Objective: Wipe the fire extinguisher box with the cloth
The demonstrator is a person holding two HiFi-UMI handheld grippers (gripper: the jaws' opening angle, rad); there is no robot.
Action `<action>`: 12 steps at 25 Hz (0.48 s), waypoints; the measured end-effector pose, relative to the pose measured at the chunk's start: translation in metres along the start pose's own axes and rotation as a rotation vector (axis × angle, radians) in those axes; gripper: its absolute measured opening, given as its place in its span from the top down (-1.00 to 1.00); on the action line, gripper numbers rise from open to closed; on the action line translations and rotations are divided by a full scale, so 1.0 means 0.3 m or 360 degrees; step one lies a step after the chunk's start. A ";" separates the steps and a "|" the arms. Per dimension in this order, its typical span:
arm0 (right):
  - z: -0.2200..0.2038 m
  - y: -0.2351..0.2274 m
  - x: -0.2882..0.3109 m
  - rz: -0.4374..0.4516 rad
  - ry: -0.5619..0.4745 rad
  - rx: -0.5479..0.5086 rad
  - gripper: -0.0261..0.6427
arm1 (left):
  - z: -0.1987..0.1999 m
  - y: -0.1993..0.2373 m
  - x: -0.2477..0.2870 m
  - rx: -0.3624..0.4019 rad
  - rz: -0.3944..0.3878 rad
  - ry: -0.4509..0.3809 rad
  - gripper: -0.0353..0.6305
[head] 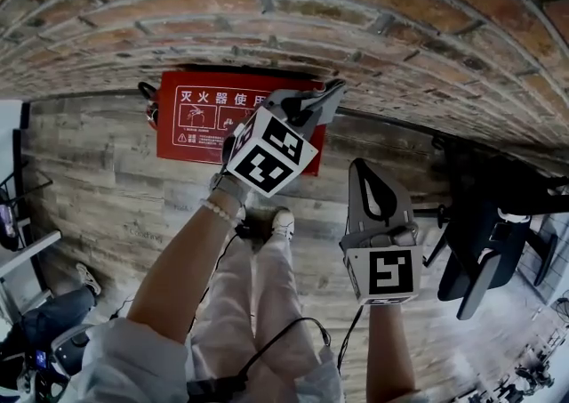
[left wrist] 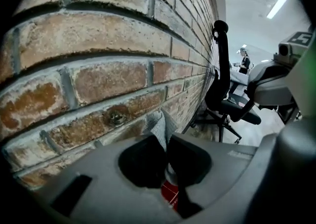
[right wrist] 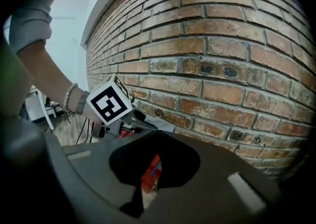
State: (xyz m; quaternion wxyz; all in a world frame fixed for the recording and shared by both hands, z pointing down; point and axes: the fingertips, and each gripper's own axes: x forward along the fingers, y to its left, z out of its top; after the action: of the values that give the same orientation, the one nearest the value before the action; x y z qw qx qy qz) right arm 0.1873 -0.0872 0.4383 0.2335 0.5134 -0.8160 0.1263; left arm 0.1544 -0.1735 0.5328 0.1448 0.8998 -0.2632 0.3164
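Fire extinguisher box (head: 200, 125), red with white lettering, sits low against the brick wall (head: 356, 28) where it meets the wooden floor (head: 116, 179). The left gripper (head: 318, 97) reaches to the box's upper right corner, jaws clamped on a grey cloth (left wrist: 159, 128) whose folded end pokes out beyond the tips. Pinching it that way leaves a free flap to drag over the red panel, and a strip of red shows just beneath the jaws. The right gripper (head: 364, 168) hangs back over the floor, apart from the box, jaws pressed together on nothing; it seems parked so the wiping arm has room. A black office chair (head: 484, 232) stands off to the right, well clear.
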 end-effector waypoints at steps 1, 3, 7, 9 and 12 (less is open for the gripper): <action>-0.002 0.000 0.002 0.0000 0.0000 0.0002 0.89 | -0.008 0.005 0.008 0.0003 0.0005 0.0025 0.85; -0.005 -0.003 0.004 -0.0001 0.0003 0.0006 0.89 | -0.023 0.011 0.026 0.0026 0.0011 0.0076 0.85; -0.018 -0.006 0.001 -0.0016 0.0016 0.0031 0.89 | -0.055 0.015 0.056 0.0094 0.0030 0.0176 0.85; -0.022 -0.003 0.002 -0.0014 0.0021 0.0033 0.89 | -0.066 0.022 0.064 0.0116 0.0052 0.0216 0.85; -0.025 0.008 0.008 0.0006 0.0027 0.0020 0.89 | -0.076 0.027 0.074 0.0131 0.0067 0.0247 0.85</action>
State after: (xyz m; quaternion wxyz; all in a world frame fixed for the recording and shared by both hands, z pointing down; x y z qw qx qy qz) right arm 0.1861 -0.0847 0.4461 0.2369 0.5124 -0.8141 0.1362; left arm 0.1532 -0.1789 0.5651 0.1209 0.8720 -0.2568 0.3988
